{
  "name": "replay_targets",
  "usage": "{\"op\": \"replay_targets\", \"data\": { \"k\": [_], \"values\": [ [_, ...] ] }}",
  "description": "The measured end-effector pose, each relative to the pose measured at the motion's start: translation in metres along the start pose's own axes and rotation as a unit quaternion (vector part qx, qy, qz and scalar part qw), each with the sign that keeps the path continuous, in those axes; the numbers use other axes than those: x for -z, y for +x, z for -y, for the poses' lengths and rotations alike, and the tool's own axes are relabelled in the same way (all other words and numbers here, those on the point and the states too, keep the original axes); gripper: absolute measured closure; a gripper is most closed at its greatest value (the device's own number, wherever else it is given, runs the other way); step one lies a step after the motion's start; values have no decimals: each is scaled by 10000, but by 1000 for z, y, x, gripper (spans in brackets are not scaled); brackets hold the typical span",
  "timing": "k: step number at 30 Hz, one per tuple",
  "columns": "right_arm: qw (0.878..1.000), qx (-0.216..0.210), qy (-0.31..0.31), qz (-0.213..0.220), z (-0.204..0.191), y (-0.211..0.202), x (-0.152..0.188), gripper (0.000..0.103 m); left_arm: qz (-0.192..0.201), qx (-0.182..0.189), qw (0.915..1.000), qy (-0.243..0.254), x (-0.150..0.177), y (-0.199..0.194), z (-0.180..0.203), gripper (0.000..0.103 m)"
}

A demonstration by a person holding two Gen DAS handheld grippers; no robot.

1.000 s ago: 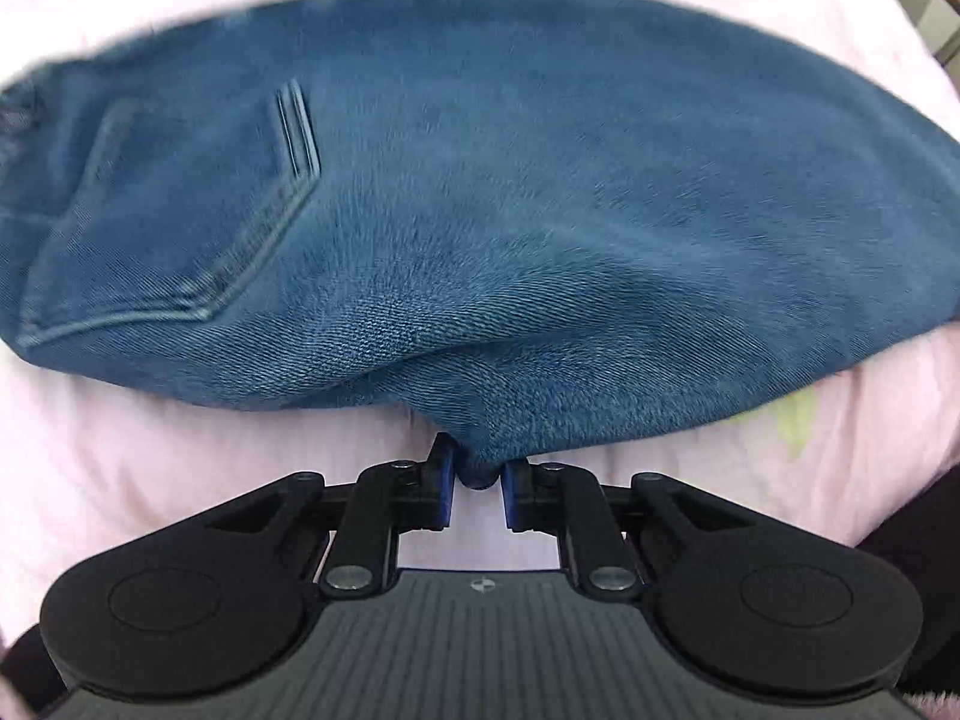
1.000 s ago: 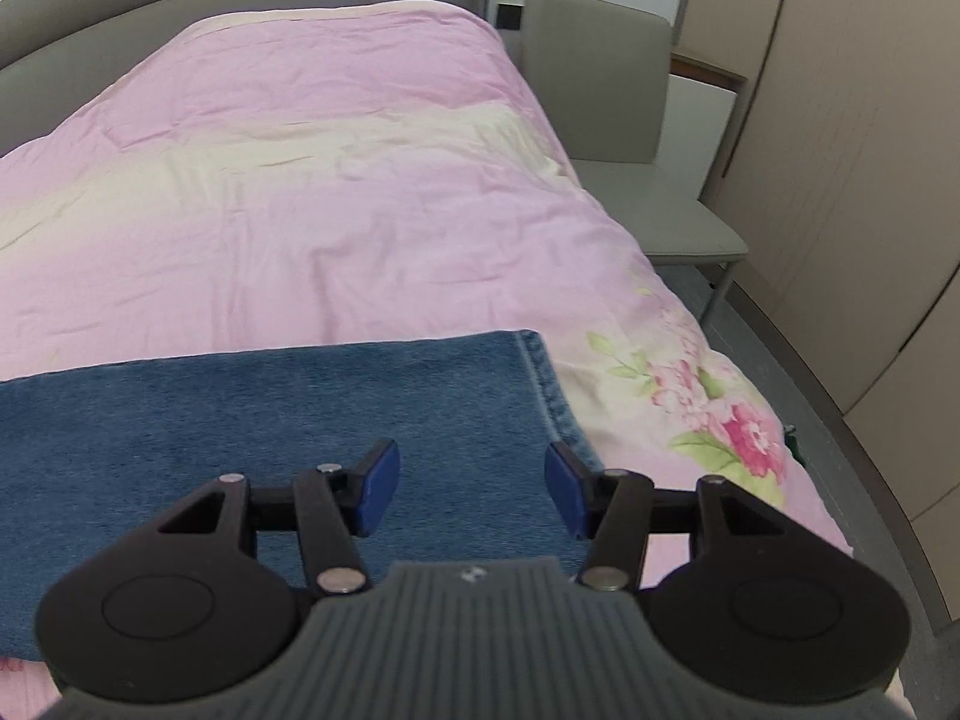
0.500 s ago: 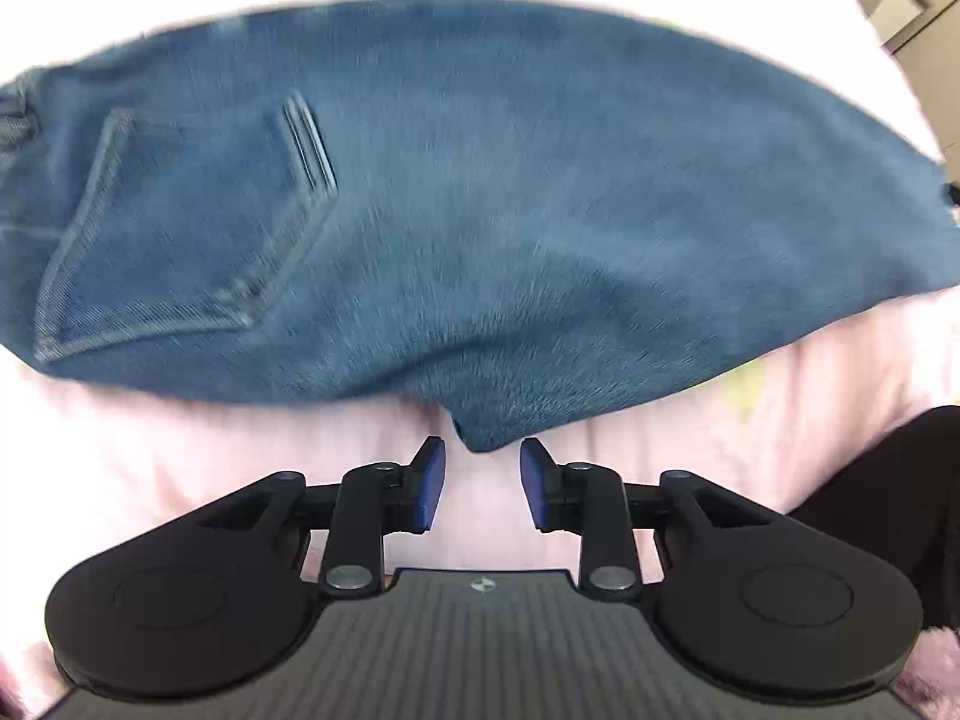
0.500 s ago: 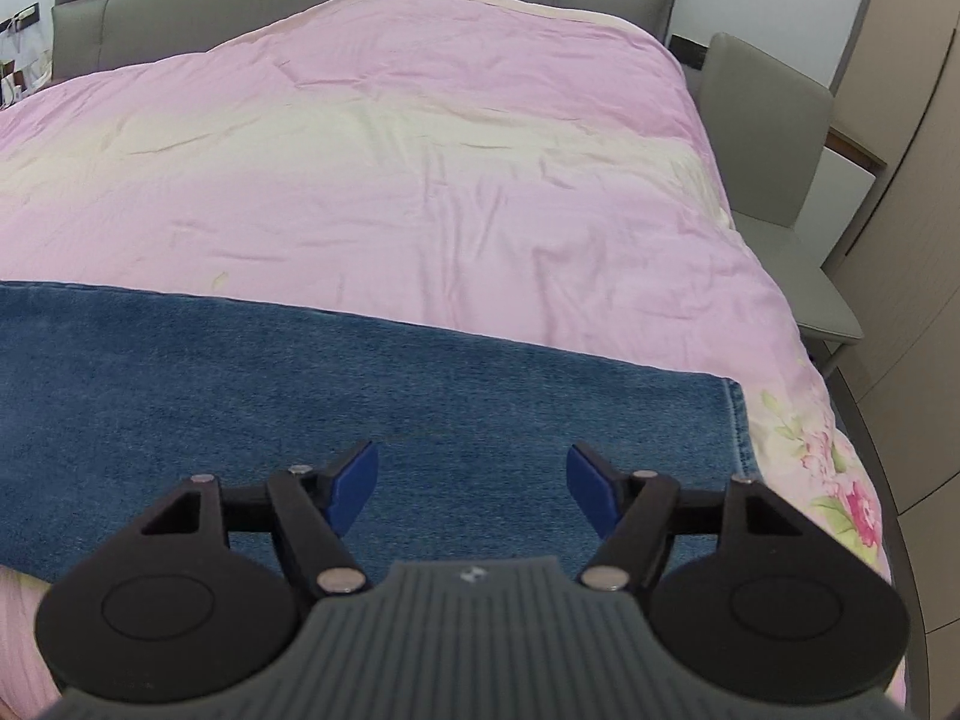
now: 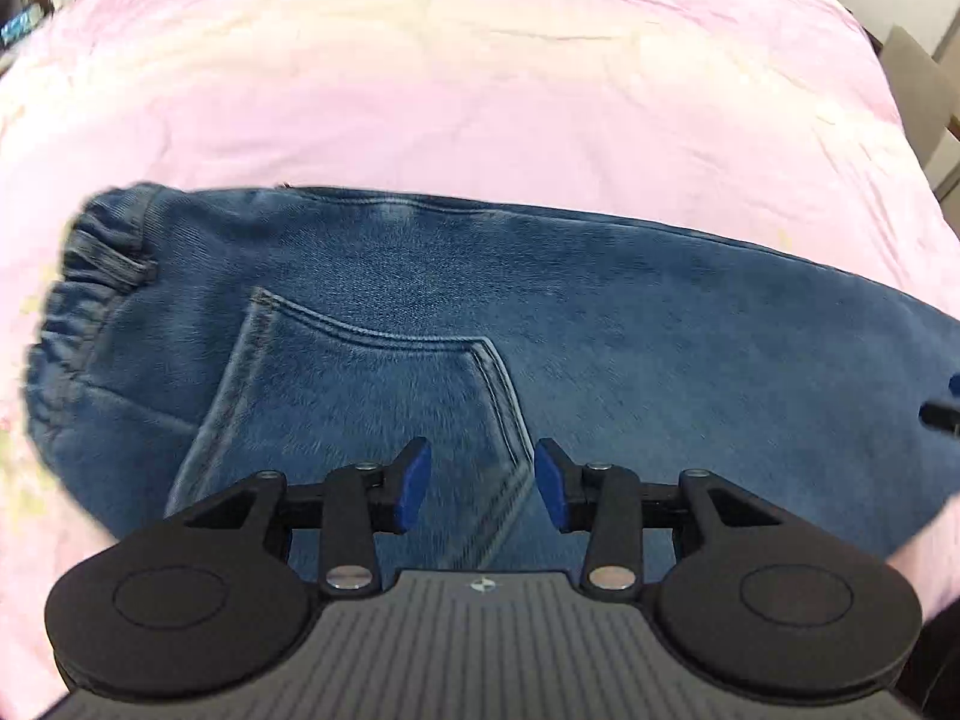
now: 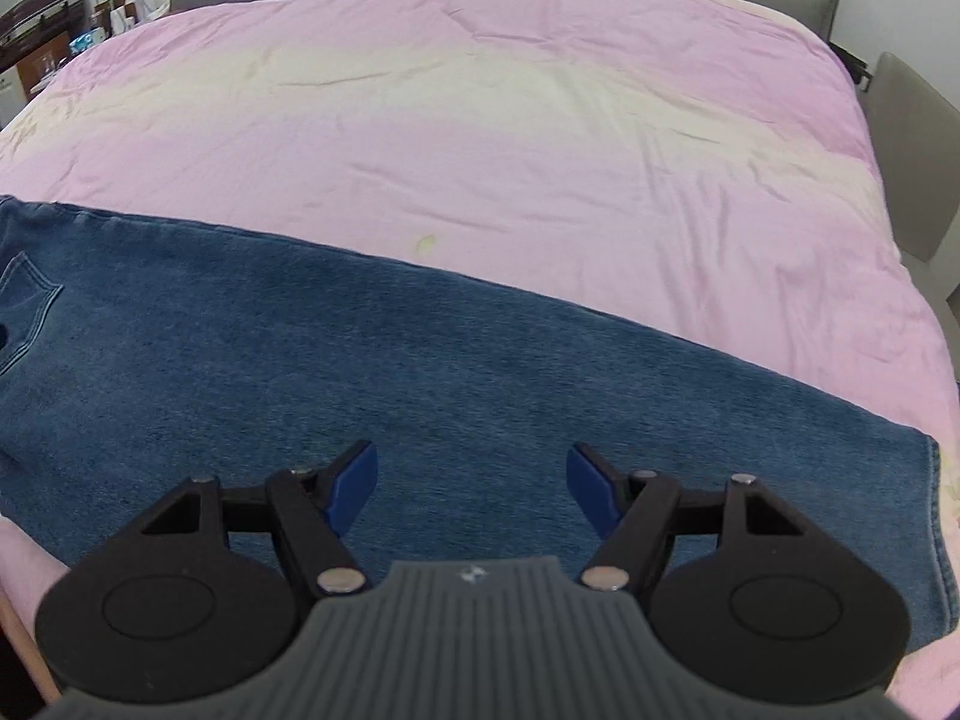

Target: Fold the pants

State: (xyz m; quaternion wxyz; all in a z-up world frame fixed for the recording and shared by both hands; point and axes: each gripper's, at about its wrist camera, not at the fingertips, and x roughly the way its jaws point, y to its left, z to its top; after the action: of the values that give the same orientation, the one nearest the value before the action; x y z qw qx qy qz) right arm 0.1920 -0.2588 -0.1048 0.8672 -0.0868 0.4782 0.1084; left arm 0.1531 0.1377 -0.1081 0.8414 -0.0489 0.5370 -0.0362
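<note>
Pink bed (image 6: 540,150) spreads wide; blue denim pants (image 6: 420,360) lie flat across its near edge, long axis left-right, waistband (image 5: 90,276) left, hem (image 6: 933,510) right; left gripper (image 5: 483,483) and right gripper (image 6: 472,483) hover spread apart, holding nothing.

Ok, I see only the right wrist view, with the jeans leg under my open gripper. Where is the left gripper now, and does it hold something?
Observer: The left gripper is open and holds nothing. It points over the back pocket of the jeans.
Operator: And the waistband, how does it lie? My view cuts it off.
Observer: The elastic waistband is bunched in gathers at the left end of the jeans and rests on the pink duvet.
</note>
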Motion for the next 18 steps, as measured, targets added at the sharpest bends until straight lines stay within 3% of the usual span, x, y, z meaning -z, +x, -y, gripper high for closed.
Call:
{"op": "replay_targets", "data": {
  "k": [6, 11, 14, 18],
  "values": [
    [9989, -98, -365, -273, -35, 47, -18, 37, 212, -6, 9997, -143, -17, 32, -4, 56],
    [9988, -104, -141, -458, -40, 82, -34, 29, 266, -39, 9993, -254, -34, 51, -12, 73],
    [9992, -107, -124, -367, -41, 93, -46, 29, 159, 61, 9990, -410, -47, 64, -20, 76],
    [9976, -140, 326, -590, -35, 120, -66, 27, 25, 120, 9985, -539, -66, 79, -27, 79]
  ]
}}
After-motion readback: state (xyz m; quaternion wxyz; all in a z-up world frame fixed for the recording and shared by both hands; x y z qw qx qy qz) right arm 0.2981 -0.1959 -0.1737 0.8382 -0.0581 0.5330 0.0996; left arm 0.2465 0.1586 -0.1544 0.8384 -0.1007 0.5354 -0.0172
